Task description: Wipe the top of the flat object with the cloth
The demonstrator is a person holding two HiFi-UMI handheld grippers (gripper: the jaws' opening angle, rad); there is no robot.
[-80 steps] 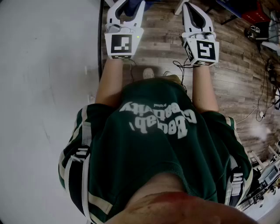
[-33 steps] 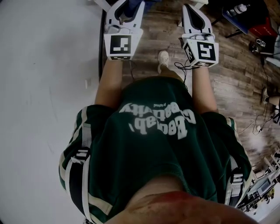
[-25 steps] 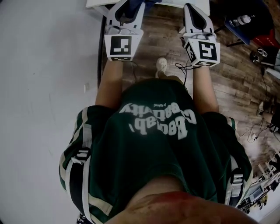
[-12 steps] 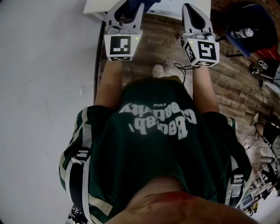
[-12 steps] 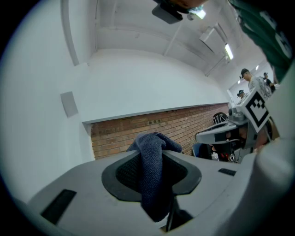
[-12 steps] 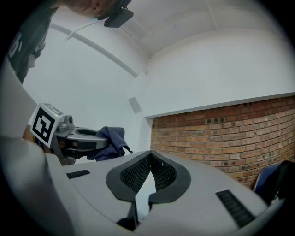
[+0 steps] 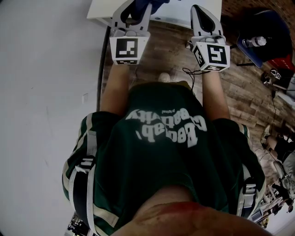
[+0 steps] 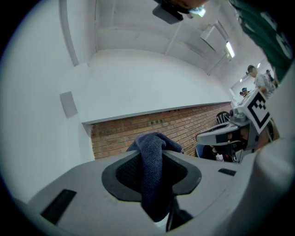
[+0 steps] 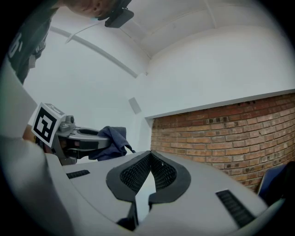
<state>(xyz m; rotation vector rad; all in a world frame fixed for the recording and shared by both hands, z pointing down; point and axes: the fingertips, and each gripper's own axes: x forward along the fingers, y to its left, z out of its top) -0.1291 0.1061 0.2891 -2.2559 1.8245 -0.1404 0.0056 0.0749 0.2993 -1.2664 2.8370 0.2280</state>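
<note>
A dark blue cloth point(image 8: 153, 177) hangs pinched between the jaws of my left gripper point(image 8: 152, 154), which is shut on it. In the head view the left gripper point(image 7: 132, 8) is held out ahead of the body at the top, with a bit of the cloth point(image 7: 156, 2) showing beyond it. Beside it, my right gripper point(image 7: 201, 10) is at the same height; its jaws point(image 9: 150, 156) are shut with nothing between them. A white table edge point(image 7: 173, 17) lies just beyond both grippers. The right gripper view also shows the left gripper's cloth point(image 9: 112, 137). No flat object can be made out.
A white wall point(image 7: 41, 92) runs along the left. Wooden floor point(image 7: 244, 92) with loose cables point(image 7: 188, 73) lies below, and my shoe point(image 7: 164, 77) shows on it. A blue bin holding a bottle point(image 7: 254, 43) stands at the right. A brick wall point(image 9: 239, 133) is ahead.
The view has travelled forward over the floor, and the white table edge has come in at the top. Both grippers keep their pose before the body, the cloth still held.
</note>
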